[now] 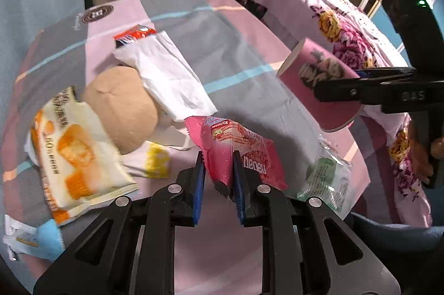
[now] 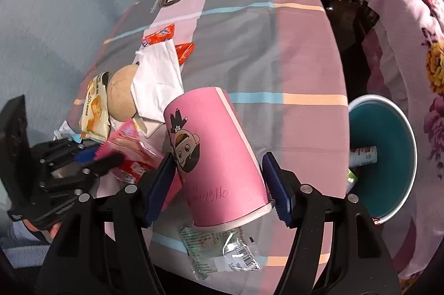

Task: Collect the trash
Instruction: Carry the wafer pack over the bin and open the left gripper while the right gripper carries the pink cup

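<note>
Trash in both grips — the left gripper [image 1: 219, 170] pinches a pink snack wrapper [image 1: 238, 145] clear of the table [image 2: 291, 50], the right gripper [image 2: 219, 178] clamps a pink paper cup [image 2: 213, 150] tilted, presumably bound for the teal bin [image 2: 388, 145] beside the table.

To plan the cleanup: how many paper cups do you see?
1. The pink paper cup is held tilted between the right gripper pads, above the table. Others may be hidden inside the bin.
</note>
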Motion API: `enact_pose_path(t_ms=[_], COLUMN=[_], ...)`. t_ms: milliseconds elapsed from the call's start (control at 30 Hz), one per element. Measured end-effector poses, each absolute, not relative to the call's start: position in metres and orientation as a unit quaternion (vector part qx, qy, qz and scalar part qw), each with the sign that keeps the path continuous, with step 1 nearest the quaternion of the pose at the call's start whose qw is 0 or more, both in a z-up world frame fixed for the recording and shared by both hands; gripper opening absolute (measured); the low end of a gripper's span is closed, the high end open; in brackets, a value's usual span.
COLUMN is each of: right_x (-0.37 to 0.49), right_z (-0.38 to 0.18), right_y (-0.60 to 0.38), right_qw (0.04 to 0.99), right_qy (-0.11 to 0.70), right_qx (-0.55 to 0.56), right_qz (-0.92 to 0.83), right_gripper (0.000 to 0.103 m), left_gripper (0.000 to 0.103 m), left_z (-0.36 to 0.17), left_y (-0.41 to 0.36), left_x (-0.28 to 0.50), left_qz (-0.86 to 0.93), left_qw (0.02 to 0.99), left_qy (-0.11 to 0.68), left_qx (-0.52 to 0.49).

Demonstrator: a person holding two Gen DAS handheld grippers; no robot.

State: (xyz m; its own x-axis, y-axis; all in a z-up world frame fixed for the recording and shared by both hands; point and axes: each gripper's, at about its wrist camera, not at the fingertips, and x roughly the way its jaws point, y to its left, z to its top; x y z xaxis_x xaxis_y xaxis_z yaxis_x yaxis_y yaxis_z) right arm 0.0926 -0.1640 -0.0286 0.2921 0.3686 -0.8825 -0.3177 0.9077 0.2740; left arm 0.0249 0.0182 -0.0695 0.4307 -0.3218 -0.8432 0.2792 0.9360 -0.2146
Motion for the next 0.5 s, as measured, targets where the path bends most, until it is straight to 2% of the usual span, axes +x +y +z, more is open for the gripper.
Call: enact_pose_path(t_ms=[67,500], right_x=[0.092,0.094], right_z=[-0.026,-0.009], right_y=[-0.171,-0.253], right_qw=[0.808,0.839], right_qy=[0.550,0.507], right_qx=[0.030,0.118], right_qz=[0.209,0.157], right_gripper=[0.062,0.062], left_gripper=[0.016,0.016], left_z=[-0.068,-0.016], left_y=[0.014,-0.019], left_x=[0.027,0.062], left_qz=[-0.176,-0.171], left_qw=[0.848,0.877], left_qy=[0.499,0.448], left_qx=[-0.021,-0.032])
